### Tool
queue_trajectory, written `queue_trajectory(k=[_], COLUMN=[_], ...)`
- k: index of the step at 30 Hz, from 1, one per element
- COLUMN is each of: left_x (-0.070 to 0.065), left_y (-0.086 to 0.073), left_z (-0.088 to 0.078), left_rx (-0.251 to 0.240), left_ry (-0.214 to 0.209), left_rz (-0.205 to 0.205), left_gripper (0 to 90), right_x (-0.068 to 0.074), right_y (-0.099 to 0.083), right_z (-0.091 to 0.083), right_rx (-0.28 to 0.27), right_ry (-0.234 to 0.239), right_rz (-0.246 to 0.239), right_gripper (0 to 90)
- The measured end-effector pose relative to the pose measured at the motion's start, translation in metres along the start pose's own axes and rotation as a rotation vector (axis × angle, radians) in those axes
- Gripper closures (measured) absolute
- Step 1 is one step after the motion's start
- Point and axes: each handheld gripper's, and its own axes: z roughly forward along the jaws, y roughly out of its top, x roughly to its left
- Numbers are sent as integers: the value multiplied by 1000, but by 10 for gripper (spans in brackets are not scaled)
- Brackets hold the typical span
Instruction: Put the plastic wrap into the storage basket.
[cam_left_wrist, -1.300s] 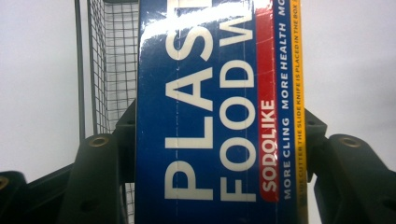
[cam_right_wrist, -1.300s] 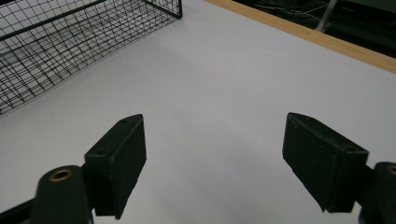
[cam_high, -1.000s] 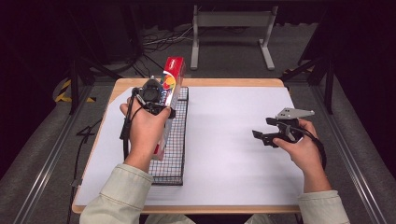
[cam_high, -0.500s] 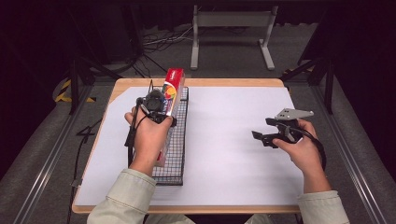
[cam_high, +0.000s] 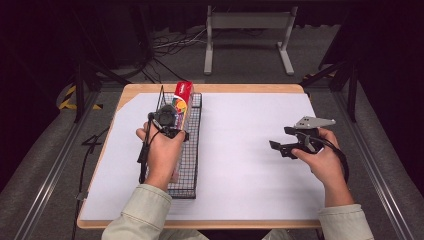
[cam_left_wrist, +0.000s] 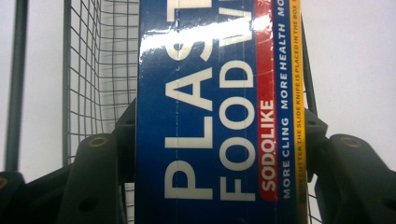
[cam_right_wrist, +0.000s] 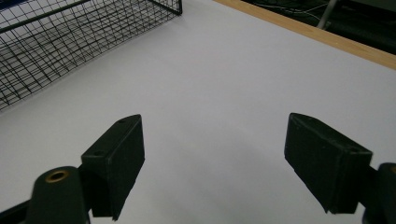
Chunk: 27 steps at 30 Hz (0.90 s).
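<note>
Presently you are clamping the box (cam_left_wrist: 205, 121) of food wrap between the left gripper (cam_high: 169, 120) jaws, gripping it across its narrow width so that it is hanging lengthwise over the basket (cam_high: 193, 165); its red end (cam_high: 183, 90) is tilting up past the basket's far rim, probably for laying it inside. Your right gripper (cam_high: 285, 145) is resting well to the right of the basket, above the white sheet (cam_high: 240, 150), jaws standing wide with nothing between them, apparently waiting its turn.
</note>
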Motion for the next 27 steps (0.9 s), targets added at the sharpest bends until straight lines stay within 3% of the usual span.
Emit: queue_trajectory(k=[11,23,27], left_x=[-2,0,1], left_y=[-6,-10,-11], left_z=[13,30,37], left_rx=[16,34,46], left_ry=[32,32,53], left_rz=[-15,-39,-49], left_gripper=[398,396,396], right_x=[1,0,0], right_y=[-1,-2,-2], right_z=[2,4,4], right_rx=[3,14,14], right_ry=[19,16,19], right_rz=[-4,-4,-4], right_gripper=[195,192,193])
